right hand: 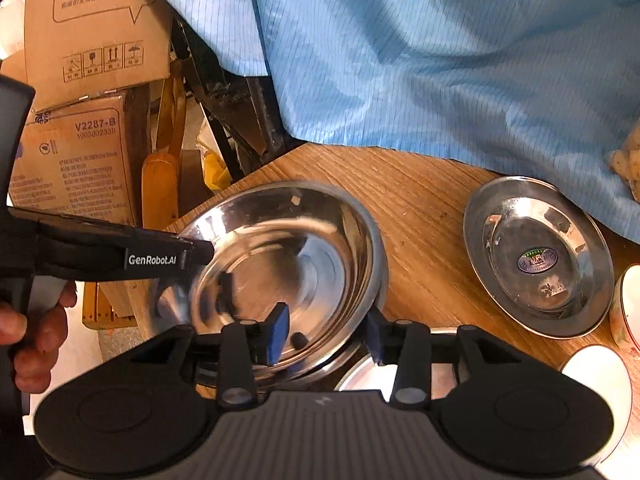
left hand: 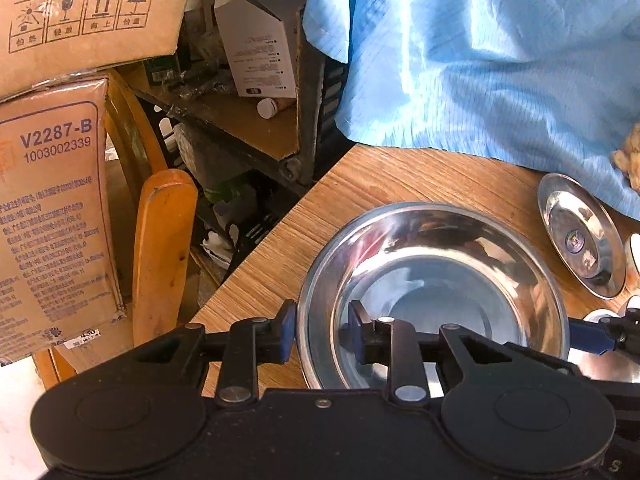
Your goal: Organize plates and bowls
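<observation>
Right wrist: steel plate (right hand: 538, 258) beside steel bowl (right hand: 280, 264); blue cloth (right hand: 440, 60) behind.

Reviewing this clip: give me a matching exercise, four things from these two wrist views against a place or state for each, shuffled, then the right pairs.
Things:
1. large steel bowl
2. small steel plate
3. blue cloth
4. cardboard box marked V2287-B

Places or states:
A. draped over the table's far edge
B. off the table, beside a wooden chair
C. rim straddled by both grippers' jaws
D. lying flat, a round sticker at its centre

Pairs: 1-C, 2-D, 3-A, 4-B
</observation>
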Demonstrator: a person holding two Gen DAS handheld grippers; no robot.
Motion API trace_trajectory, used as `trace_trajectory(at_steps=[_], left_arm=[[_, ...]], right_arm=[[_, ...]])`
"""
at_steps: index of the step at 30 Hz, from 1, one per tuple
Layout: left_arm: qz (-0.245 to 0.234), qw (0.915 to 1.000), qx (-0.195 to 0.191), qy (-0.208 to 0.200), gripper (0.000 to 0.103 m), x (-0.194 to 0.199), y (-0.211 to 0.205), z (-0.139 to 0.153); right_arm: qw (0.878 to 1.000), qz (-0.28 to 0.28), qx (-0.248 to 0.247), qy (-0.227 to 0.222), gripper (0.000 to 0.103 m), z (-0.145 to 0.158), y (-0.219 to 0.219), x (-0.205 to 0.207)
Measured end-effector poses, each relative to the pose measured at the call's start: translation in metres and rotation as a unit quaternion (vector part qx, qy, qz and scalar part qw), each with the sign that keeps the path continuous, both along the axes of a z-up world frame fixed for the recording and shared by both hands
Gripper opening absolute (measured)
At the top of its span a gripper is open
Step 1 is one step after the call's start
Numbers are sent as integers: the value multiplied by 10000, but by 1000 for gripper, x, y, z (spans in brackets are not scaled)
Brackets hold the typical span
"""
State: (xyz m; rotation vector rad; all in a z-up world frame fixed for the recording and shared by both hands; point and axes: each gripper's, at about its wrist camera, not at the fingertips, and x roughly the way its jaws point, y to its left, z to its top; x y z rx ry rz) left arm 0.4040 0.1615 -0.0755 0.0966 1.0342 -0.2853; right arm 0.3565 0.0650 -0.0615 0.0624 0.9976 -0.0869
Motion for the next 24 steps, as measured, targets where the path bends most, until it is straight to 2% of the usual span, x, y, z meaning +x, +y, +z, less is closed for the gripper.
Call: trace_trajectory(at_steps=[1, 2, 3, 4, 6, 10, 13, 17, 20, 24], left_arm=[[7, 10000, 6, 3, 34, 0, 0, 0], [10, 10000, -9, 8, 37, 0, -1, 1], [15, 10000, -41, 10, 47, 1, -1, 2], [19, 10000, -74, 0, 60, 1, -1, 4], [34, 9999, -126, -84, 75, 3, -3, 9], [48, 9994, -71, -350, 95, 8, -12, 21], [57, 9988, -26, -484, 99, 13, -23, 27], [-8, 9980, -103, -622, 102, 16, -45, 32], [-245, 9969, -171, -733, 102, 16, -70, 34], [-618, 9946, -61, -831, 102, 11, -107, 36]], right_arm=[[10000, 15, 37, 6, 54, 0, 0, 0], [9999, 34, 106, 0, 67, 0, -1, 0], [9999, 50, 153, -18, 79, 1, -1, 0], [9999, 57, 149, -21, 83, 2, 0, -1], [9999, 86, 107, -84, 89, 6, 0, -3], [9997, 37, 173, -166, 96, 11, -6, -9], [9996, -94, 103, -228, 102, 15, -14, -15], [9960, -498, -220, -702, 103, 26, -33, -35], [9898, -1008, -401, -920, 103, 33, -54, -52], [9799, -1691, -234, -1033, 103, 34, -86, -75]])
